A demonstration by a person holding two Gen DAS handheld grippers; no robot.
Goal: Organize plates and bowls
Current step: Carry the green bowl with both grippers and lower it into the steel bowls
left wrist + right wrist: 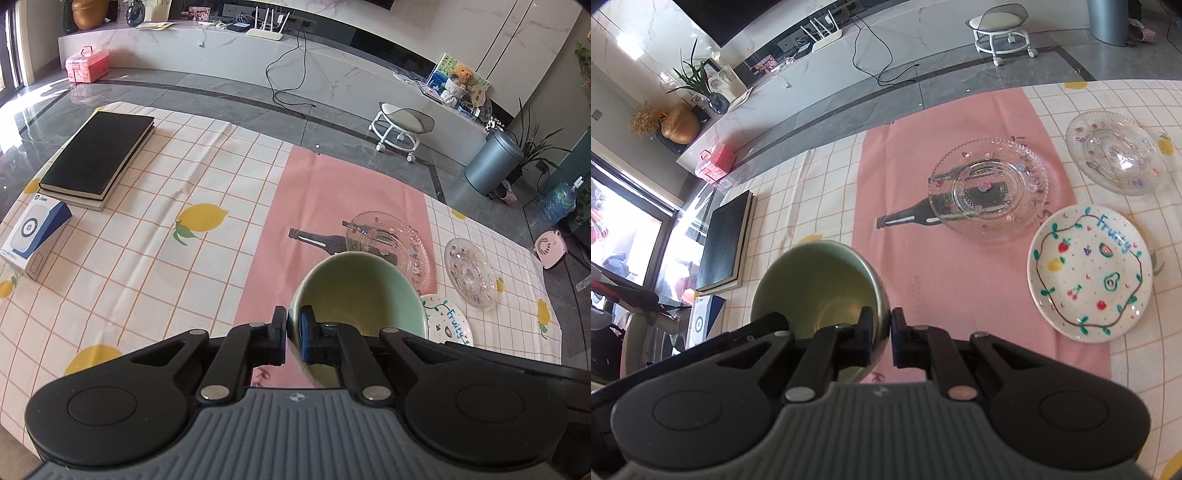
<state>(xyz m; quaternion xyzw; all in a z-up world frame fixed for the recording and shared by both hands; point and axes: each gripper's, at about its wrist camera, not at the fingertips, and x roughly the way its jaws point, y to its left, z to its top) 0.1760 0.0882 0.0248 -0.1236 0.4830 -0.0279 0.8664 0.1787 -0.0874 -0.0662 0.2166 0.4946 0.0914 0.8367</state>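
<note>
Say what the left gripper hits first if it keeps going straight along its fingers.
Probably the pink cloth strip on the table; the left gripper already clamps the pale green ceramic bowl. Depth is unclear.

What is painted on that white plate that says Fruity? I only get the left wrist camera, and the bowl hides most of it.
Observer: The right wrist view shows the whole painted plate. It has a strawberry, an avocado and cherries inside a leafy ring.
Operator: Is anything sitting on it?
Observer: No, nothing lies on it.
Operator: What holds the other side of my bowl?
Observer: The right gripper is shut on the rim of the green bowl.
</note>
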